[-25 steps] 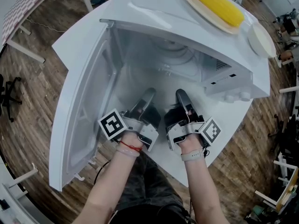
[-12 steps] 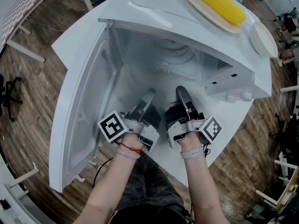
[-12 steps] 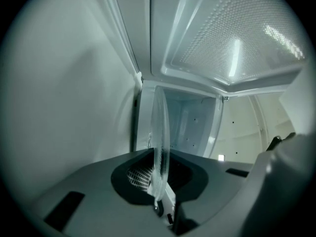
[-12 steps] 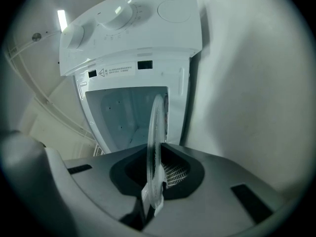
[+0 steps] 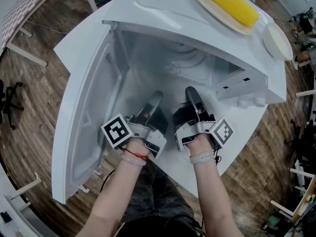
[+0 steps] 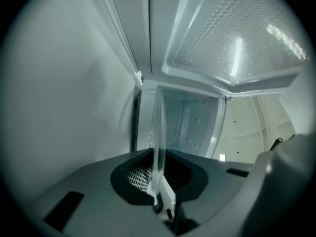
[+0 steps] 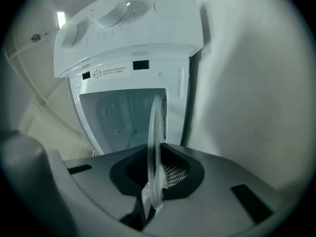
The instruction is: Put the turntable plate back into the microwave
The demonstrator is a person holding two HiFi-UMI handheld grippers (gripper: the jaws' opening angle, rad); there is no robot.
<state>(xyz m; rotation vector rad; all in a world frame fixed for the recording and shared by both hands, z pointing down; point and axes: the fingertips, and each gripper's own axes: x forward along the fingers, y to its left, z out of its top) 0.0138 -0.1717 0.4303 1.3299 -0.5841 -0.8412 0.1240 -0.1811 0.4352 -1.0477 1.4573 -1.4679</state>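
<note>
L tool (image 5: 157, 97) & R tool (image 5: 190, 92) each pinch turntable plate (image 6: 158, 132) rim, plate at microwave (image 5: 207, 28) mouth, over desk (image 5: 237, 142) near edge. Keep level, push in evenly, centre before release.

**Gloss white shell, clear glass, matt grey plastic**

The microwave (image 5: 163, 14) has a smooth, glossy white casing, and its open door (image 6: 232, 38) is lined with a shiny, finely dotted panel. At the microwave's mouth the turntable plate (image 6: 158, 132) is clear glass with a glinting rim (seen edge-on). It sits between the left claw (image 6: 160, 201) and the right claw (image 7: 148, 201), both matt dark-grey plastic with mesh-textured pads. On top of the microwave lies a waxy yellow corn cob (image 5: 227, 4). The counter (image 5: 69, 46) under the microwave is smooth white, and the floor (image 5: 29, 112) below it is dull brown wood parquet.
</note>
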